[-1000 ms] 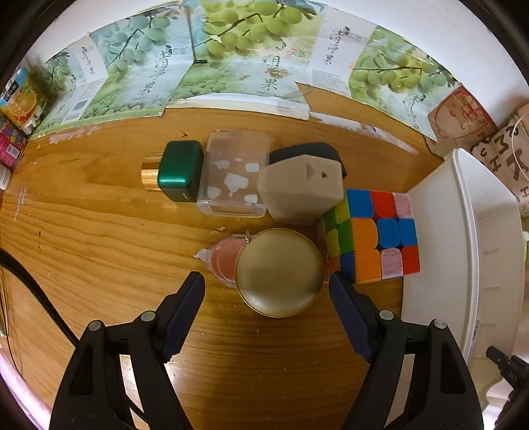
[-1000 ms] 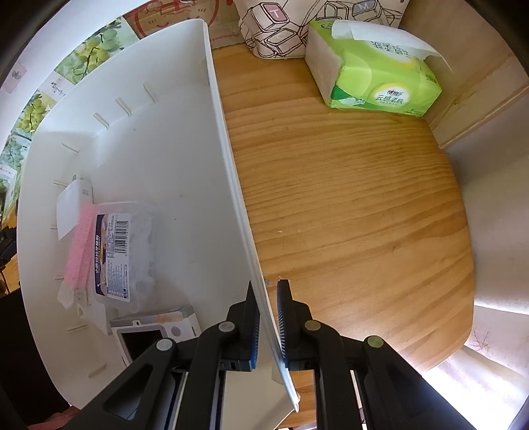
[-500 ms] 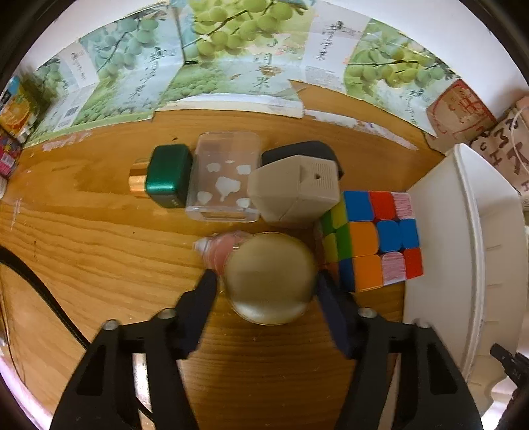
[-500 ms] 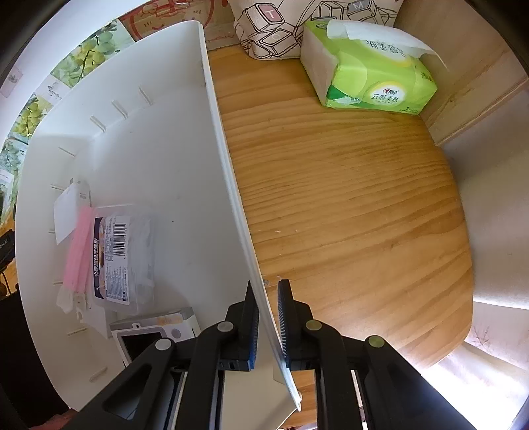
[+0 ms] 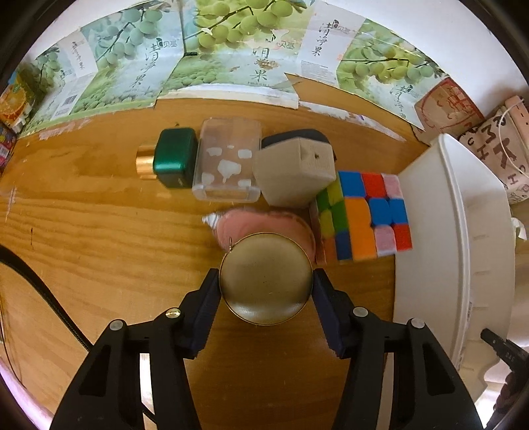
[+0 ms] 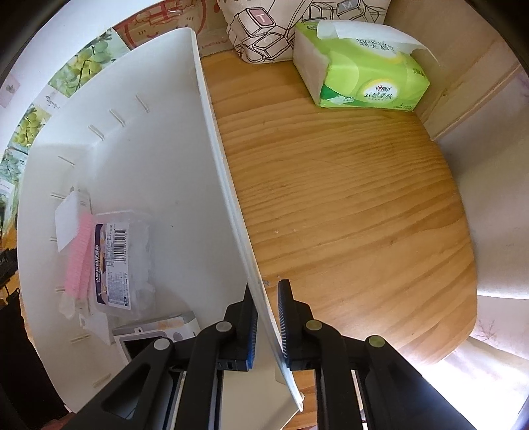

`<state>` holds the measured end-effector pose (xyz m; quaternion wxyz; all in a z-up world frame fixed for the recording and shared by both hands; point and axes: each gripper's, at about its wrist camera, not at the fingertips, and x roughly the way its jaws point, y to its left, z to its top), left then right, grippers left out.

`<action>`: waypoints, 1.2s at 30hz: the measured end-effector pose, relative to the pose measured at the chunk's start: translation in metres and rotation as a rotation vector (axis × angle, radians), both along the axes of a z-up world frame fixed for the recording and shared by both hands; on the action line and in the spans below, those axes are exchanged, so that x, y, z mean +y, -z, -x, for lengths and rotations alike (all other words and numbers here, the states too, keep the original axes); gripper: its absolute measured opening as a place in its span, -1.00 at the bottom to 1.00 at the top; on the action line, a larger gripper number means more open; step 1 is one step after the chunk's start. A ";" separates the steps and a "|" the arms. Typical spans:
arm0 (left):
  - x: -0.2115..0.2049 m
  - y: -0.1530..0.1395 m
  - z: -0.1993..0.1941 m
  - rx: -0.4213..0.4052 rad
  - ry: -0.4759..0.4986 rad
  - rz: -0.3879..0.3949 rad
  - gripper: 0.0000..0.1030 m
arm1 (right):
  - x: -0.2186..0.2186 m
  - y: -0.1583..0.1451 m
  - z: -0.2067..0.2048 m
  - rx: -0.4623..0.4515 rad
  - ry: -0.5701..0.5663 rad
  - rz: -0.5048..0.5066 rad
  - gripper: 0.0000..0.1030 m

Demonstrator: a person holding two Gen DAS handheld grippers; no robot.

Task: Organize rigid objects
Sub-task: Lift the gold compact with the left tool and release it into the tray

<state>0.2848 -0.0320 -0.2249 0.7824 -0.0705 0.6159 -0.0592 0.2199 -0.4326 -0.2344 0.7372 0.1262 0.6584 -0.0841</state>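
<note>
The left gripper (image 5: 266,287), jaws just closed, clamps the brass tin (image 5: 266,278) at lower centre. Lift straight, clearing the cube (image 5: 362,215); right gripper (image 6: 266,317) pinches the bin (image 6: 211,139) wall.

The grape-printed cardboard (image 5: 258,63) behind the table bears the characters 清淳果. The cloth bag (image 6: 284,29) shows keyboard keys lettered T and M.
</note>
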 end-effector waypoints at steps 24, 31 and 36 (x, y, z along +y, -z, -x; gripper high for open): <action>-0.055 -0.057 0.101 -0.069 0.099 0.000 0.14 | -0.003 -0.007 0.014 -0.052 -0.148 -0.057 -0.90; -0.084 -0.066 0.124 -0.078 0.145 -0.004 0.14 | 0.001 -0.007 0.013 -0.049 -0.217 -0.053 -0.90; -0.106 -0.067 0.134 -0.083 0.189 -0.003 0.14 | 0.010 -0.004 0.011 -0.049 -0.257 -0.047 -0.90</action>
